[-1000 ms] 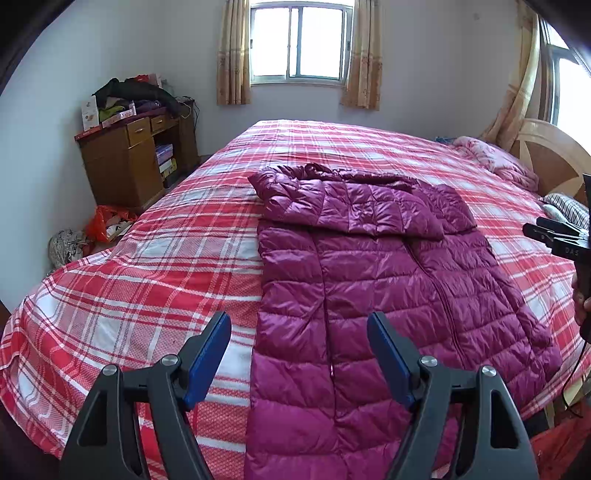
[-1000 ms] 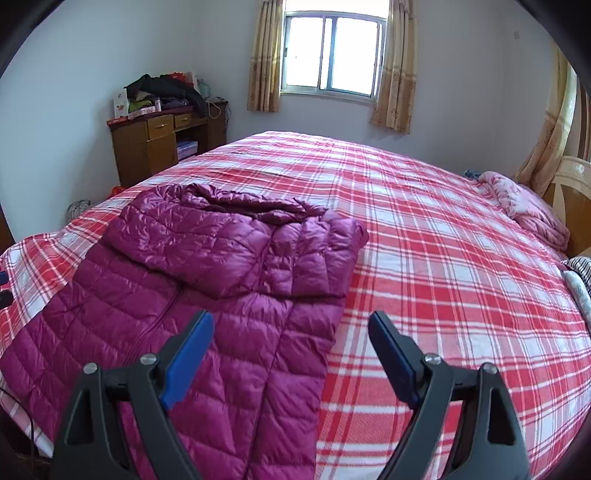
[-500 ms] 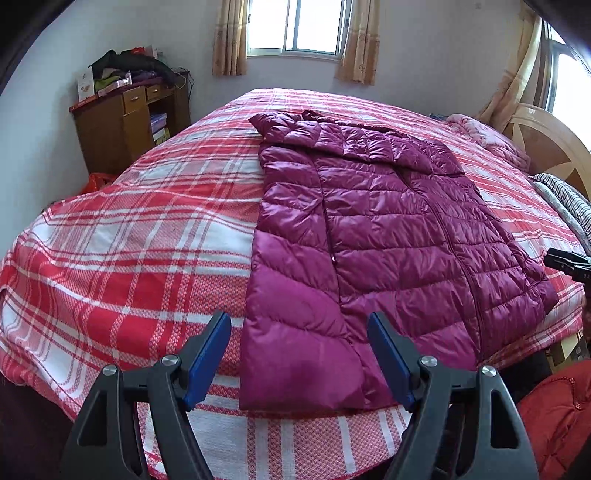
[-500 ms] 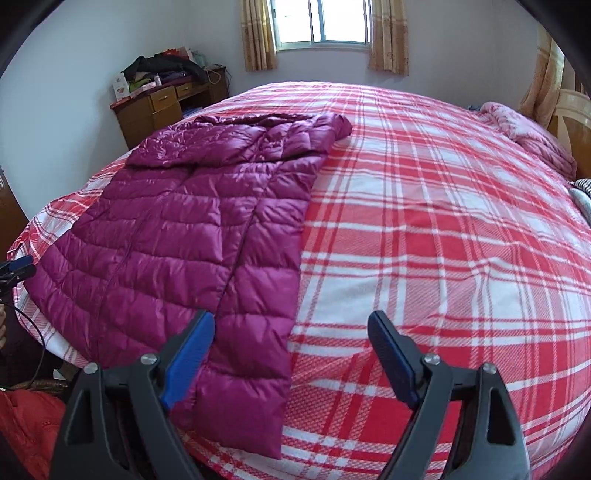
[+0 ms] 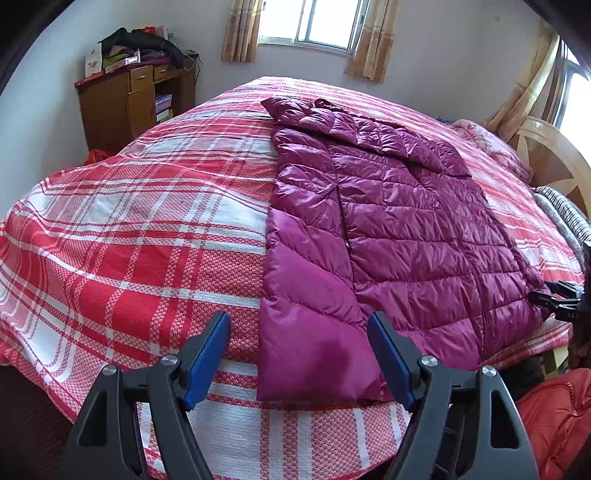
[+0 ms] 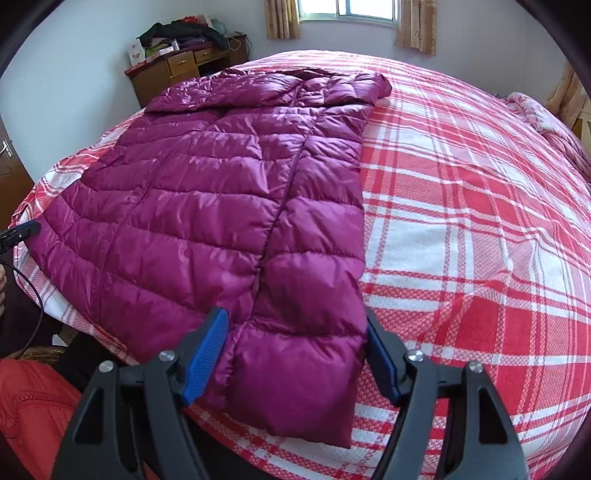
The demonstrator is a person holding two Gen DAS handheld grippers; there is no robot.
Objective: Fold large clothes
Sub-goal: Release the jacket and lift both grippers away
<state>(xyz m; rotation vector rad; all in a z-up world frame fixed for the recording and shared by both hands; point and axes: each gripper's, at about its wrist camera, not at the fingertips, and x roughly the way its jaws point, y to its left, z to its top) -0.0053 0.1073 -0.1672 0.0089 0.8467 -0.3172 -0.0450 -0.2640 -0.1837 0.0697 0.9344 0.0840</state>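
A magenta quilted down jacket point(image 5: 388, 236) lies flat on a bed covered with a red-and-white plaid bedspread point(image 5: 147, 229). In the left wrist view it fills the centre and right of the frame, its hood end toward the upper middle and its hem at the lower middle, close to the near edge of the bed. In the right wrist view the same jacket point(image 6: 207, 206) takes up the left and centre of the frame, with bare plaid bedspread point(image 6: 480, 221) spreading over the right half.

The left gripper point(image 5: 299, 360) sits at the bottom of its frame with its blue-padded fingers point(image 5: 207, 356) spread wide; the jacket's lower left hem corner shows in the gap between them, and the pads do not press on it. The right gripper point(image 6: 295, 360) is at the bottom of its own frame, its jaws closing, with the jacket's lower right hem corner between the blue pads point(image 6: 205, 354); the right-hand pad lies just at the fabric's edge, and whether it touches cannot be told.

The right gripper also shows as a small black shape at the right edge of the left wrist view, beside the jacket's hem. A wooden desk point(image 5: 129, 103) piled with clothes stands at the upper left, and a curtained window point(image 5: 314, 22) sits at the top centre.
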